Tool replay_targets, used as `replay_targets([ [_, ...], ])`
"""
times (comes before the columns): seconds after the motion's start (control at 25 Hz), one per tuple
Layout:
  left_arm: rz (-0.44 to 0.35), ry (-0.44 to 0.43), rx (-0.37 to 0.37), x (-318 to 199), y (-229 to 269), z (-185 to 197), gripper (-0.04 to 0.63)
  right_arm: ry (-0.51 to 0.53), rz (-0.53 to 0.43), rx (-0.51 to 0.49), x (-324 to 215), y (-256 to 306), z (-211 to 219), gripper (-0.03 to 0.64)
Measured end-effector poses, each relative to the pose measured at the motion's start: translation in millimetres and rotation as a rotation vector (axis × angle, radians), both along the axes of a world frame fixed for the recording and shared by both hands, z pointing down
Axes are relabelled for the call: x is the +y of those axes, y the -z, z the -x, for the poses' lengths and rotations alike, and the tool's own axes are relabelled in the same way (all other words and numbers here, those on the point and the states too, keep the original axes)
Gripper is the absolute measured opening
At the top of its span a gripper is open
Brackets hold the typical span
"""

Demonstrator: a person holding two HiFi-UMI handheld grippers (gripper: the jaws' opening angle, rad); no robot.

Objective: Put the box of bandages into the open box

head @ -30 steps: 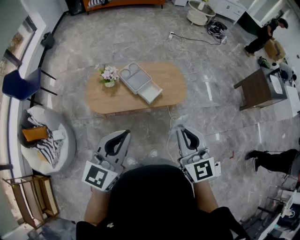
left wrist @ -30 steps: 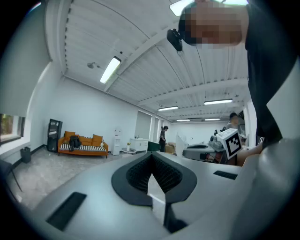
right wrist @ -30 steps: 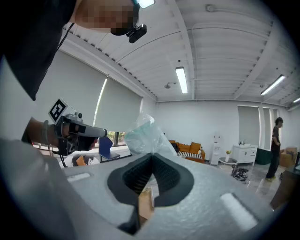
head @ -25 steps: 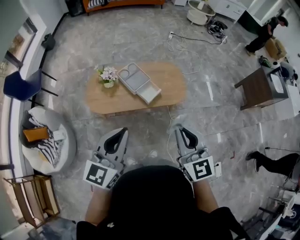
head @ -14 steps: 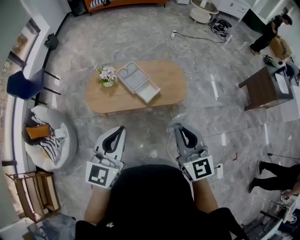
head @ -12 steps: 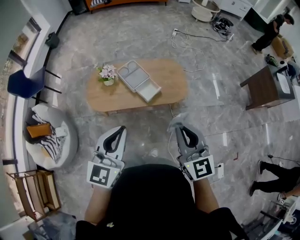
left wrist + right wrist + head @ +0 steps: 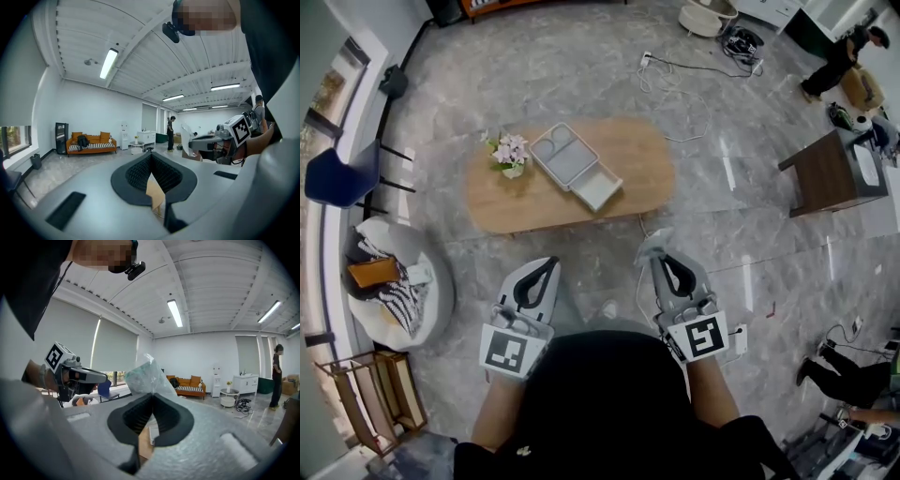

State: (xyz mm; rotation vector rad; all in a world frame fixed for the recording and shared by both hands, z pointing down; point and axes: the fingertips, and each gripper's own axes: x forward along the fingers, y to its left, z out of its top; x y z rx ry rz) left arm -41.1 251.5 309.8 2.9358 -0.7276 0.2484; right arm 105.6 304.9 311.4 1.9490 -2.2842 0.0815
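From the head view, the person stands on the stone floor [image 7: 581,66] with both tools held out at waist height, well short of the oval wooden counter [image 7: 642,159]. On that counter sits the open box [image 7: 565,153], grey with a white part drawn out at its near end, just beside a small pot of flowers [image 7: 508,150]. The left gripper [image 7: 549,265] is clenched with nothing at its tip. The right gripper [image 7: 659,257] has a crinkled clear packet [image 7: 655,241] sticking out past its tip. I take the packet to be the bandages, though no box shape shows through the wrap. In the left gripper view the ribbed pads [image 7: 140,172] meet with nothing caught between them, and the far end of the room shows a sofa [image 7: 91,143] and a person standing. In the right gripper view the jaws are pinched tight on the lower edge of the packet [image 7: 146,376], which stands up pale green and see-through above them. To my eye this is the carrying step: the packet is lifted and in hand, but well apart from the open box. The next move calls for stepping up to the counter, bringing the right gripper over the open box and lowering it before letting go. The hold is only on a thin edge of wrap, so a steady carry seems wise. I cannot tell which part of the open box is meant to take it.
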Motion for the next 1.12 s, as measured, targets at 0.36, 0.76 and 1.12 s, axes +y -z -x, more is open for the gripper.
replay_targets([
  [0.36, 0.043, -0.058, 0.035, -129.5, -2.5, 25.6, 0.011, -0.071, 0.054, 0.031, -109.6, -5.1, 22.8, 0.000],
  [0.76, 0.089, -0.142, 0.041, -234.4, -13.8, 56.1, 0.011, -0.170, 0.111, 0.021, -210.2, -20.2, 44.8, 0.000],
  [1.12, 0.179, -0.124, 0.029, -270.6, -35.4, 66.8, 0.011, -0.184, 0.210, 0.004, -260.2, -47.8, 39.8, 0.000],
])
